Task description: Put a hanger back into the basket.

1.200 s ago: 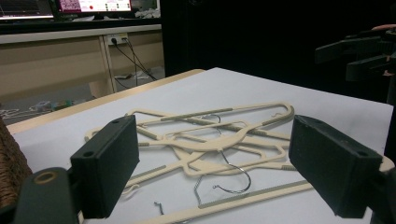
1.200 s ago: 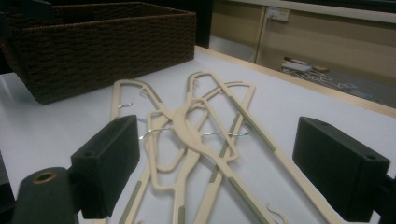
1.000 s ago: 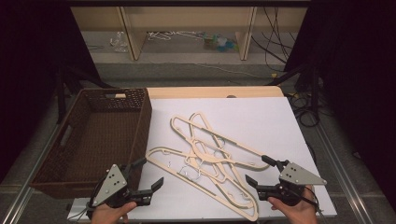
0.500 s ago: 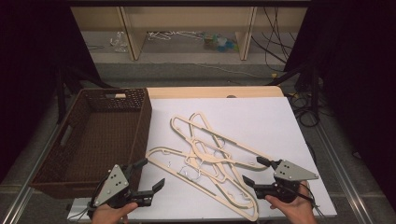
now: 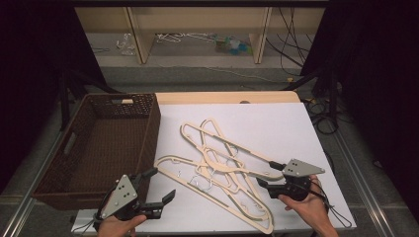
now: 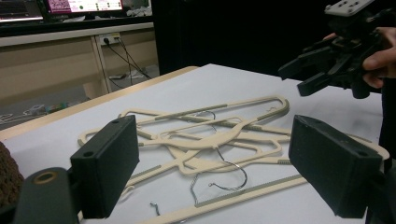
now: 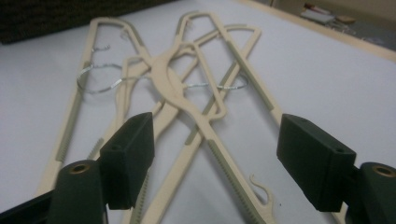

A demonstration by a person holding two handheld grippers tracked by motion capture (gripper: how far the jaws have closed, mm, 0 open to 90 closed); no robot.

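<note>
Leftmost, at about nine o'clock on the table, stands a brown wicker basket; its near-left corner is partly covered by the left gripper, which hovers at seven o'clock near the table's front edge. Its jaws are spread wide and hold nothing. In the left gripper view the pile of cream hangers lies on the white tabletop beyond and between the two black jaws, not touching either; the near ends of the lowest hanger run out of the bottom of that view, and a bit of the basket is cut off at its left edge.

Centre, the hangers overlap so thickly that how many there are is hard to tell; their wire hooks tangle in the middle. Open white surface lies toward twelve and two o'clock, and a strip along the front edge.

Rightward, at five o'clock, the right gripper sits at the pile's right end, jaws wide apart and empty. In the right gripper view the hangers stretch ahead between the jaws, their near arms passing under the gap, cut off at the bottom.
</note>
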